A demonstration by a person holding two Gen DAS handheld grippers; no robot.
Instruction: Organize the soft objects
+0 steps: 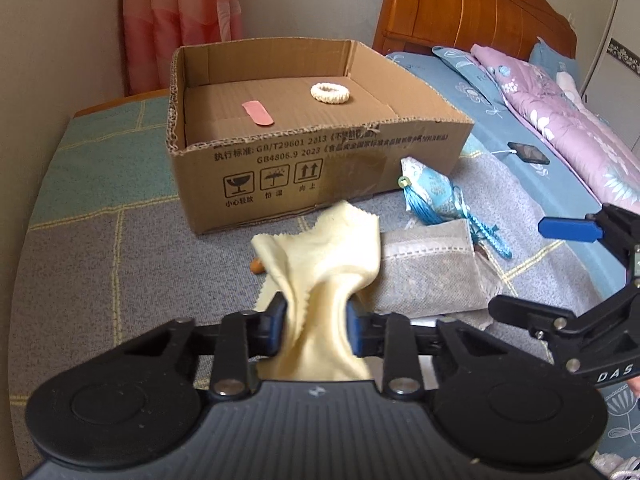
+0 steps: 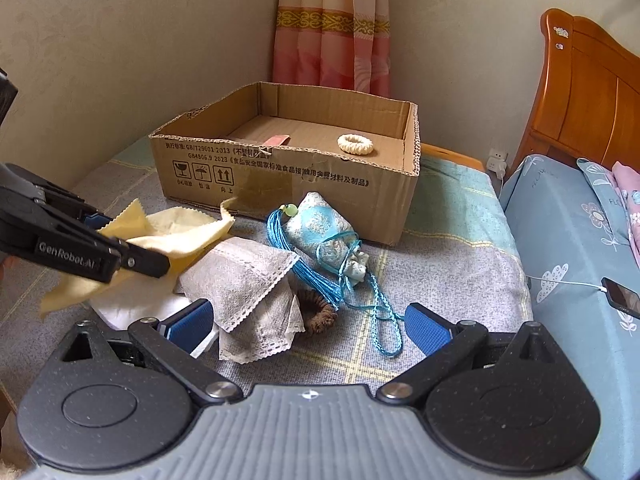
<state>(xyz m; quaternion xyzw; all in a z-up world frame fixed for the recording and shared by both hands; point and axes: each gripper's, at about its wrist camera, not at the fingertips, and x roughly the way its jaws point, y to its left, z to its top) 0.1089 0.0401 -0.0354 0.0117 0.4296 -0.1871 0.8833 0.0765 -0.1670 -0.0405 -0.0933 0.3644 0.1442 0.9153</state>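
Note:
My left gripper [image 1: 316,320] is shut on a pale yellow cloth [image 1: 324,252] and holds it just above the quilt in front of an open cardboard box [image 1: 320,168]. The box holds a cream knitted ring [image 1: 329,92] and a pink strip [image 1: 257,113]. My right gripper [image 2: 308,324] is open and empty, low over a grey lace-edged cloth [image 2: 248,280], a brown hair tie [image 2: 318,316] and a blue sachet with cords [image 2: 324,232]. The yellow cloth [image 2: 176,232] and the left gripper [image 2: 96,248] show at the left of the right wrist view.
A white cloth [image 2: 132,308] lies under the grey one. A phone on a cable [image 2: 620,296] lies on the blue bed to the right, with a wooden headboard [image 2: 592,92] behind. A wall and a pink curtain [image 2: 332,24] stand behind the box.

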